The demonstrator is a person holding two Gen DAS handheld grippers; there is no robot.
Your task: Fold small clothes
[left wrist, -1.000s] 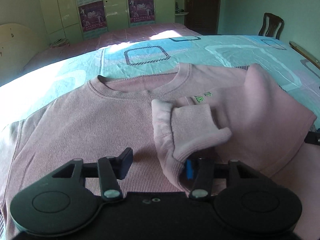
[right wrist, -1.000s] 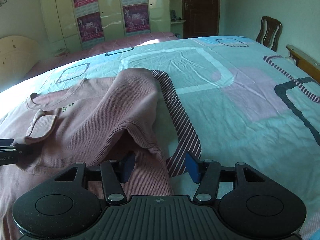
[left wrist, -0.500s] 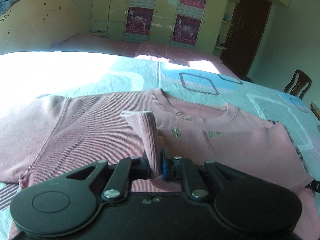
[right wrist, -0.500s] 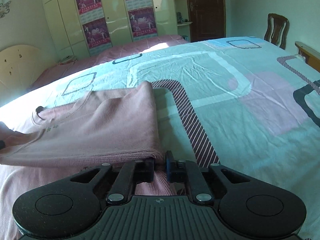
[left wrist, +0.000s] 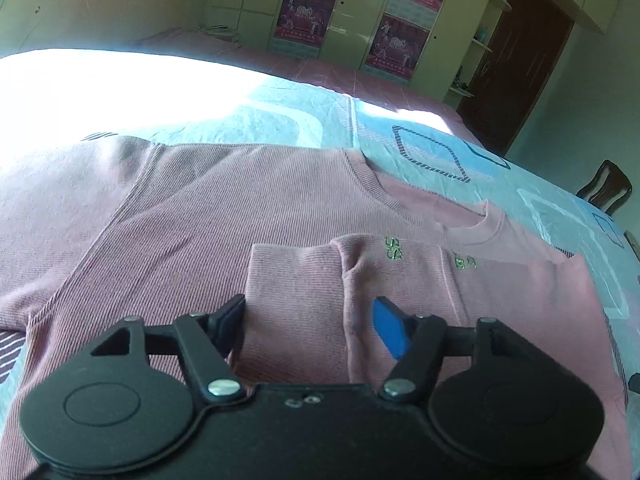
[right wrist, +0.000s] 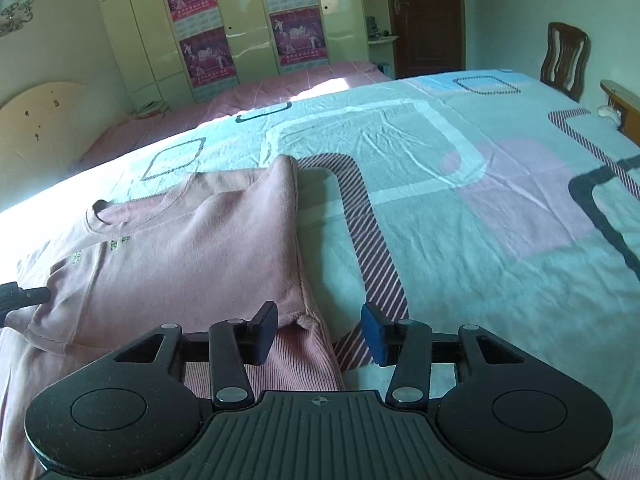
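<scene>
Beyond pink sweater (folded), chair stands

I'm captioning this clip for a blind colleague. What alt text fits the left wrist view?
A pink sweater lies flat on a patterned bedsheet, one sleeve folded across its chest. The sleeve cuff sits between the fingers of the left gripper, which have just been opening and do not press it. Behind are wardrobes with posters.

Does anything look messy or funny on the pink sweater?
A little. The folded-over sleeve cuff sits bunched, with a crease beside it, on the pink sweater. The other sleeve, at the left, lies unfolded. Nothing looks torn or spilled.
</scene>
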